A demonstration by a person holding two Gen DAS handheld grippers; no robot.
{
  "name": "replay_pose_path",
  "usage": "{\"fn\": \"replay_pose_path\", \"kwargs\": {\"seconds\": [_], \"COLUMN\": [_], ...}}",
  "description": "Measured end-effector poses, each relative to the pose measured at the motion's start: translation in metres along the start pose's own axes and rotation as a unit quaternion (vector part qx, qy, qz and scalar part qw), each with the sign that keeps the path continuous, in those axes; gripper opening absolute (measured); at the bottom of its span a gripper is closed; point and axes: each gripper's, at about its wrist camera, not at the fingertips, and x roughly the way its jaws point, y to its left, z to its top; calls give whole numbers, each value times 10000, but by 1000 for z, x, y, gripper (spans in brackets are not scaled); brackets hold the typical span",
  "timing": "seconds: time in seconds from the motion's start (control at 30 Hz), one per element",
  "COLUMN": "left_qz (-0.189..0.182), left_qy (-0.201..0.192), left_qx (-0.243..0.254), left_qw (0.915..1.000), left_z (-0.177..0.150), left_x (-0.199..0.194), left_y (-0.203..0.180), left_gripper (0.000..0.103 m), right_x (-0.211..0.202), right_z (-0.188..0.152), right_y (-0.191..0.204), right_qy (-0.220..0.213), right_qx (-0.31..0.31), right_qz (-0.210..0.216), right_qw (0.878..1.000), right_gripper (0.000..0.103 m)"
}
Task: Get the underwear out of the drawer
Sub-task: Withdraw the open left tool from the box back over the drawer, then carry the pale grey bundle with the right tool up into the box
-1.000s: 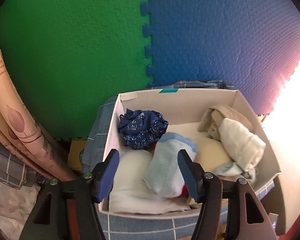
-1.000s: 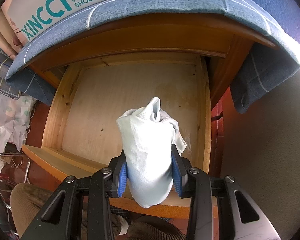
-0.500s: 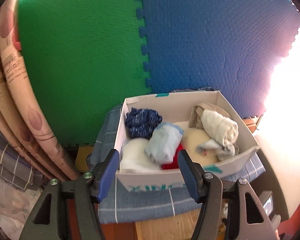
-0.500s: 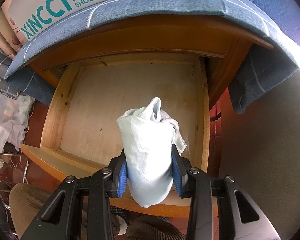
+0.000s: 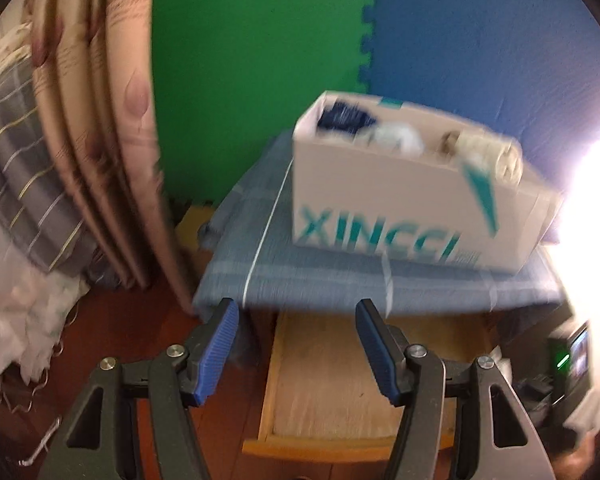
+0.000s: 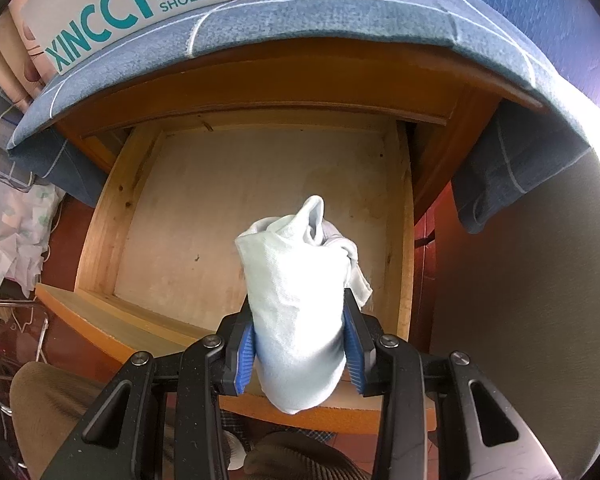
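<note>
My right gripper (image 6: 300,344) is shut on a rolled pale-blue underwear (image 6: 296,288) and holds it above the open wooden drawer (image 6: 104,224), whose bottom is bare. My left gripper (image 5: 296,344) is open and empty, in front of the cabinet and above the drawer's (image 5: 274,360) left side. A white XINCCI shoe box (image 5: 380,216) with several rolled garments stands on the blue cloth (image 5: 252,256) on the cabinet top. The box also shows in the right wrist view (image 6: 112,4).
Beige patterned curtains (image 5: 100,120) and grey striped fabric (image 5: 24,184) hang at the left. Green and blue foam mats (image 5: 260,40) cover the wall behind. Bright glare fills the right side. A person's knee (image 6: 44,408) is below the drawer front.
My left gripper has pulled back and dropped from over the box to the drawer's height; the view is blurred by motion. My right gripper has stayed still with the underwear.
</note>
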Motion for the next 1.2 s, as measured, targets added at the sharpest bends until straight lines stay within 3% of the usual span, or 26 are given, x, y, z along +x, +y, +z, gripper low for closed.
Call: {"fn": "replay_pose_path", "kwargs": {"seconds": [0.17, 0.37, 0.8, 1.2], "left_qz": [-45, 171, 152, 156], "left_qy": [480, 611, 831, 776], "left_qx": [-35, -45, -219, -532], "left_qw": [9988, 9980, 9962, 9954], "left_z": [-51, -79, -87, -90], "left_x": [26, 43, 60, 60], "left_y": [-5, -6, 1, 13], "left_gripper": [62, 62, 62, 62], "right_x": [-2, -4, -6, -17], "right_z": [-1, -1, 0, -1], "right_y": [-1, 6, 5, 5], "right_qy": [-36, -70, -88, -196], "right_qx": [-21, -180, -185, -208], "right_qz": [-47, -196, -220, -195], "right_qw": [10000, 9996, 9995, 9994], "right_gripper": [36, 36, 36, 36]}}
